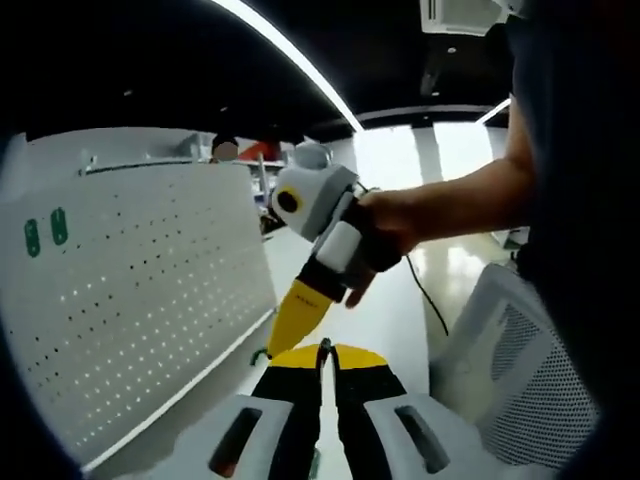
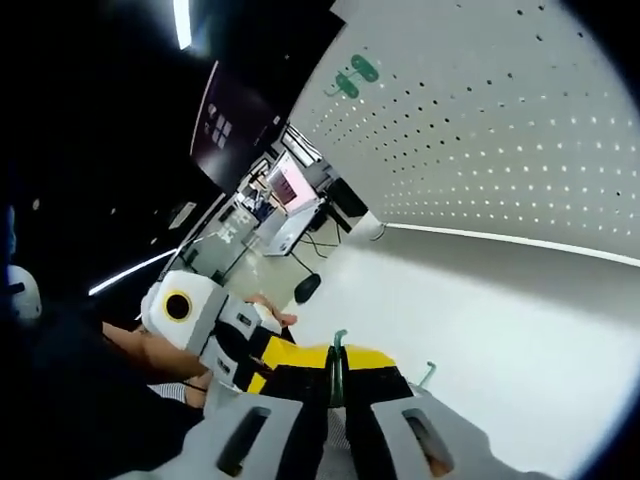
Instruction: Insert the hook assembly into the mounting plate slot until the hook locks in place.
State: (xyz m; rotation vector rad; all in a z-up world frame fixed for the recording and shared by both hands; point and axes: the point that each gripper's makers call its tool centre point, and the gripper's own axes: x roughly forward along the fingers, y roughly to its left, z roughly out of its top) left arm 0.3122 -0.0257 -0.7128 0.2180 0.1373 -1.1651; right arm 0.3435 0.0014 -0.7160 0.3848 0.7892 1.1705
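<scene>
A white perforated mounting plate (image 1: 140,300) stands on the left in the left gripper view, with two green hooks (image 1: 45,232) fixed near its upper left. In the right gripper view the plate (image 2: 500,130) is at the upper right, its green hooks (image 2: 355,72) small and far. My right gripper (image 2: 337,362) is shut on a green hook (image 2: 338,345) that rises between its yellow tips. A hand holds that right gripper (image 1: 268,350) in the left gripper view, tip pointing down toward the table. My left gripper (image 1: 322,358) has its jaws together. A second green hook (image 2: 428,375) shows just right of my right jaws.
The white tabletop (image 2: 480,330) runs along the foot of the plate. A white mesh chair back (image 1: 520,370) stands on the right. Desks with monitors (image 2: 285,190) and a dark mouse (image 2: 306,288) lie beyond the table. The person's arm (image 1: 450,200) reaches in from the right.
</scene>
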